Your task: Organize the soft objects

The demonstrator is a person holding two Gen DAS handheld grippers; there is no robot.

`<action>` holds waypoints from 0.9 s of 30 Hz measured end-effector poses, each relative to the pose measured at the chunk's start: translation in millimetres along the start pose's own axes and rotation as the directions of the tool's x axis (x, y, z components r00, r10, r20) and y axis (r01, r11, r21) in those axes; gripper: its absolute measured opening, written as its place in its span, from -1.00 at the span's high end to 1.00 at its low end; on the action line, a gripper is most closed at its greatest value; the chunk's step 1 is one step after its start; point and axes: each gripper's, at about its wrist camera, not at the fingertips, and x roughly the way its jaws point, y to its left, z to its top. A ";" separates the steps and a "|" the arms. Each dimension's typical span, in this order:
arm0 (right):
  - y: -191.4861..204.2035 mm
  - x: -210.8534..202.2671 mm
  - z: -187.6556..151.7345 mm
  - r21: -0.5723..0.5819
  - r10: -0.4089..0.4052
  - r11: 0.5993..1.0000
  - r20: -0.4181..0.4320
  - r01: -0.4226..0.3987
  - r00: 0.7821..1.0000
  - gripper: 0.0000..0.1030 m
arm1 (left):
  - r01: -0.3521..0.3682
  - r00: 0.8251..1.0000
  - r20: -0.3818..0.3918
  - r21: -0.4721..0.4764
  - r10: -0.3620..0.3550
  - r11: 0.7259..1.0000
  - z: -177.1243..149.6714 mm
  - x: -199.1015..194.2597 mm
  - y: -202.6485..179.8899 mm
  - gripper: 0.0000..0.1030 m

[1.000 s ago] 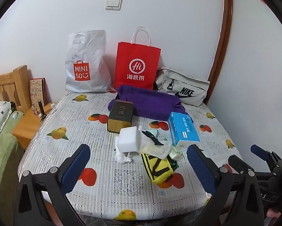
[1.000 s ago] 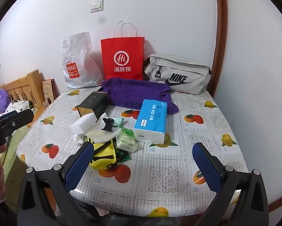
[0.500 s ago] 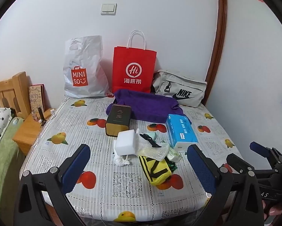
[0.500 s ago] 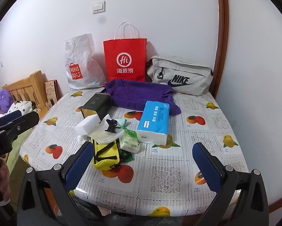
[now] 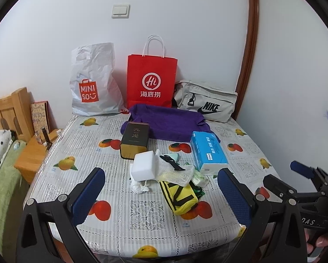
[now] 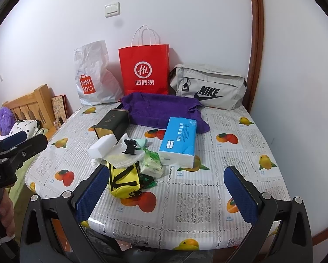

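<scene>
A white-walled corner, and in front of it a table [image 5: 61, 153] under a fruit-print cloth, loaded from the far edge to the middle. Both grippers hang back at the near edge, and both are spread wide with nothing between the blue pads: the left gripper [image 5: 161, 194] sits squarely in front of the heap, the right gripper [image 6: 166, 191] a touch to its right. The yellow pouch [image 6: 122, 180] is the nearest soft thing, lying just beyond the right gripper's left finger with its long axis running near to far, slightly slanted; from the left wrist view it lies ahead, between the fingers and a little right of centre. Either hand could reach it, and I'd judge the left the straighter line. Touching its far end is a bubble-wrap sheet [image 5: 174, 174] with a black clip [image 5: 171, 163] on top, a white foam block [image 5: 143, 167] to the left, a small green tissue pack [image 6: 151, 166] to the right. Count: one blue tissue pack [image 6: 179, 139], one dark tin [image 5: 134, 141], one purple towel [image 5: 170, 121] spread behind. Along the far wall, three bags: one white plastic bag [image 5: 93, 81], one red paper bag [image 5: 150, 81], one grey waist bag [image 5: 205, 105].
</scene>
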 end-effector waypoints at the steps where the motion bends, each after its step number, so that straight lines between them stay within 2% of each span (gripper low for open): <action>1: 0.5 -0.2 0.2 -0.002 -0.002 1.000 0.000 0.002 1.000 -1.00 | 0.001 1.000 0.001 0.000 -0.001 1.000 0.0 -0.3 0.4 -1.00; 27: 3.3 -6.9 -2.7 -0.002 0.002 1.000 0.010 -0.002 1.000 -1.00 | -0.040 0.999 0.019 0.012 0.040 0.999 2.8 -4.2 -6.4 -1.00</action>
